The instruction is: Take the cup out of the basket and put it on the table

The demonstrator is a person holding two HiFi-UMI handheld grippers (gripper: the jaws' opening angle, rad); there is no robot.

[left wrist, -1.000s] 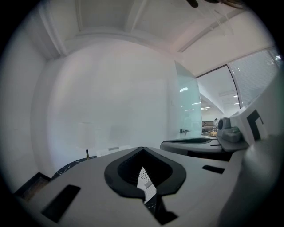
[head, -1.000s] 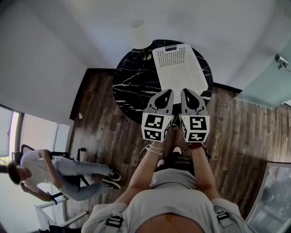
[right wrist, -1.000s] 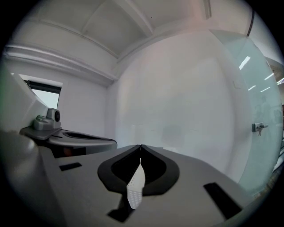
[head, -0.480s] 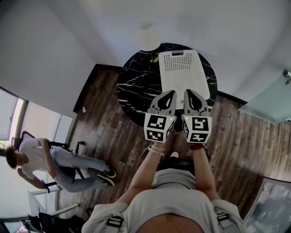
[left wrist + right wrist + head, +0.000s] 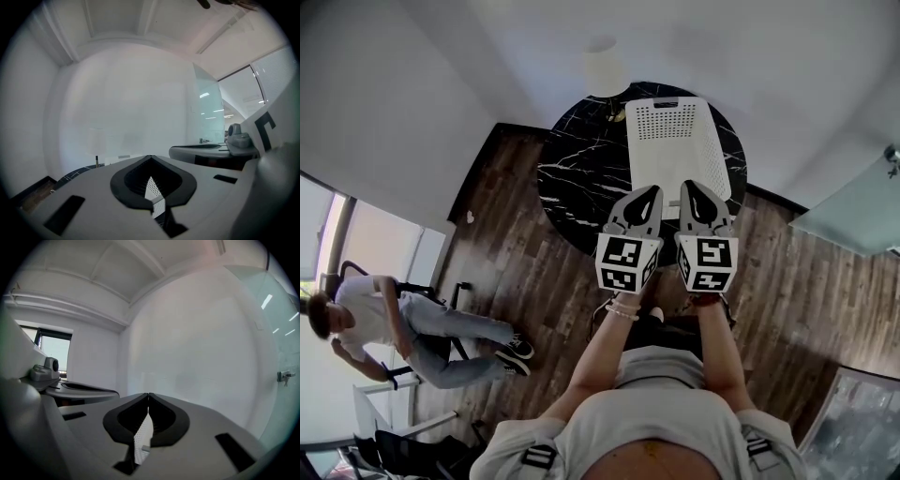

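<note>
1. The left gripper (image 5: 150,157) had its jaws together, tip to tip, with nothing between them.
2. The right gripper (image 5: 148,394) had its jaws likewise closed and empty.
3. Both grippers were held side by side over the near edge of the round black marble table (image 5: 581,178).
4. The white perforated basket (image 5: 675,141) stood on the table's right half, just beyond the gripper tips.
5. The cup could not be made out in any view.
6. A white lamp (image 5: 605,70) stood at the table's far edge, and a seated person (image 5: 403,328) was well apart to the left.

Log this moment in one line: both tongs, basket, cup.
left tongs shut, empty | right tongs shut, empty | basket on table | cup not visible
</note>
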